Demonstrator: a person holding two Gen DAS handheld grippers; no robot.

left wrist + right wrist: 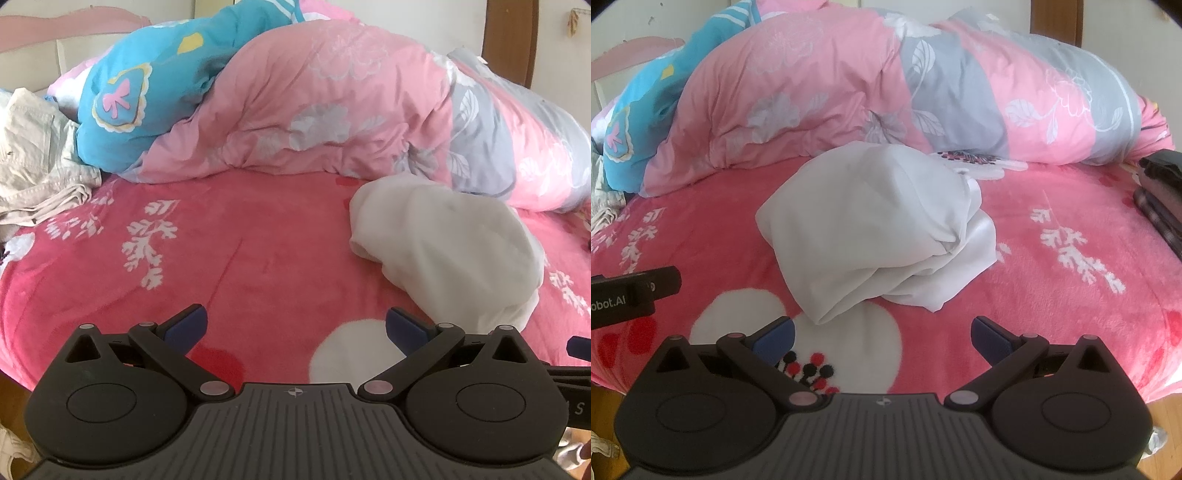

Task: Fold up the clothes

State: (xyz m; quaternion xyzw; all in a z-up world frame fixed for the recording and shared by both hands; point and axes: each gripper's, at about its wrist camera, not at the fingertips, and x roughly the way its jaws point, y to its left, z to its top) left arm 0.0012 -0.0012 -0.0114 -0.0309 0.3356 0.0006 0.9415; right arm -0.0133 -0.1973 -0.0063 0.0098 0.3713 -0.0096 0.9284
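Right wrist view: a crumpled white garment (882, 229) lies in a loose heap on a pink fleece blanket (1071, 295) covering a bed, just beyond the right gripper (882, 334), whose blue-padded fingers (775, 338) stand spread wide with nothing between them. At the far side of the bed, a bunched pink-and-grey floral duvet (849, 96) is piled against a blue patterned quilt (639, 110) at far left. A stack of dark folded clothes (1161, 195) sits at the right edge of the bed. From the left wrist view, the same white garment (450, 243) lies to the right, its near edge close to the right-hand finger of the left gripper (295, 326), also spread open and empty above bare blanket. Beige clothing (33, 162) is heaped at the far left.
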